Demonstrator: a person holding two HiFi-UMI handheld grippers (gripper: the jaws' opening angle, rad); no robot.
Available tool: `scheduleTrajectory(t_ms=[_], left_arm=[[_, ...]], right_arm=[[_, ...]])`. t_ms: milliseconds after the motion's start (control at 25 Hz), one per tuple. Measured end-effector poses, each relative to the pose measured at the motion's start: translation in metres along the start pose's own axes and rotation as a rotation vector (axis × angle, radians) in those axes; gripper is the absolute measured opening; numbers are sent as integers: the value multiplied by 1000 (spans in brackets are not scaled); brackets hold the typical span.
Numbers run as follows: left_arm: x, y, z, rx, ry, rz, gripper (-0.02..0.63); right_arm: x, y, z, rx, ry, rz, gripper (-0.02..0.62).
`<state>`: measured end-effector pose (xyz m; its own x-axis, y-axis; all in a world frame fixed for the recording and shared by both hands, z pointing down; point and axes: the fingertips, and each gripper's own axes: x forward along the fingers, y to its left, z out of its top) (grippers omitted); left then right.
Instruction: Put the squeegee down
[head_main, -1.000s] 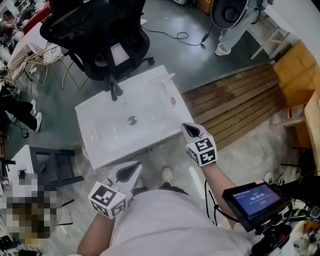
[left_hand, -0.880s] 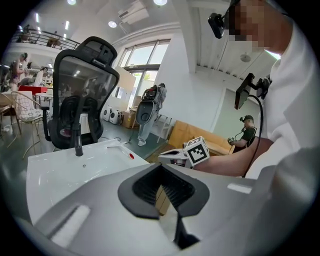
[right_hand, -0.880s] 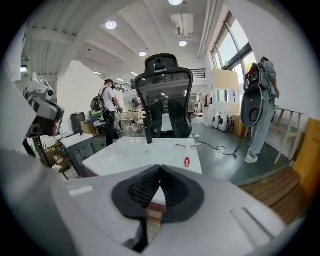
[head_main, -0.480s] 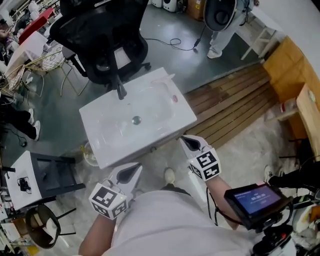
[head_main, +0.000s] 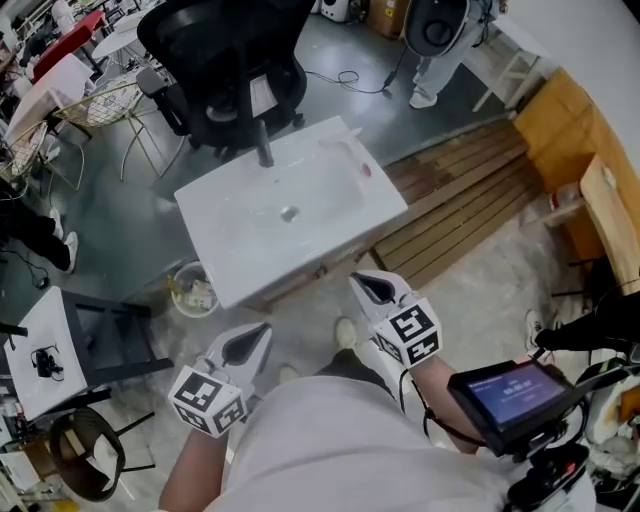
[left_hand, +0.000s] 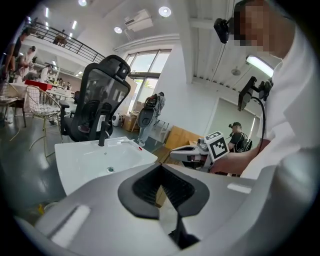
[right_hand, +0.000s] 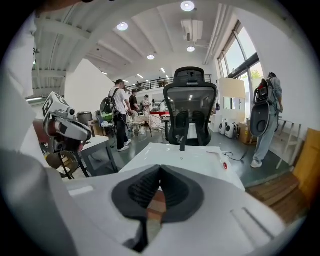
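A white squeegee (head_main: 338, 134) lies on the back right corner of the white sink (head_main: 240, 265), beside a small red spot (head_main: 366, 170) and right of the black faucet (head_main: 263, 150). Nothing holds it. My left gripper (head_main: 247, 345) is shut and empty, low over the floor in front of the sink. My right gripper (head_main: 371, 288) is shut and empty too, just off the sink's front right corner. In the left gripper view the pads (left_hand: 150, 182) meet with the sink (left_hand: 80, 162) beyond. In the right gripper view the squeegee (right_hand: 215, 154) shows far past the shut pads (right_hand: 172, 192).
A black office chair (head_main: 225, 60) stands behind the sink. A bin of rubbish (head_main: 193, 290) sits at the sink's left front. Wooden slats (head_main: 460, 195) cover the floor to the right. A dark low table (head_main: 100, 335) is at left, and a person (head_main: 440, 40) stands at the back.
Both grippers have drawn back from the sink toward my body, and the sink now lies farther off. The squeegee stays on the sink's corner. Both jaws stay shut.
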<state>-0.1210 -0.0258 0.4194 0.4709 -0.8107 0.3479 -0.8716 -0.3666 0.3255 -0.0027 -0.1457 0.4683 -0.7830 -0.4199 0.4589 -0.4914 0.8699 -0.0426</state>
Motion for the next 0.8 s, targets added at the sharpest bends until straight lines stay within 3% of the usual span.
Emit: scheduleTrajectory(t_ms=[400,800], left_arm=[[-89,10,-52,13,-9,-42,8],[-91,5,-61,27,11,-67,6]], right_arm=[[-6,135,-2,-61,-17,28,3],[-14,160,1,-74,-34,51,2]])
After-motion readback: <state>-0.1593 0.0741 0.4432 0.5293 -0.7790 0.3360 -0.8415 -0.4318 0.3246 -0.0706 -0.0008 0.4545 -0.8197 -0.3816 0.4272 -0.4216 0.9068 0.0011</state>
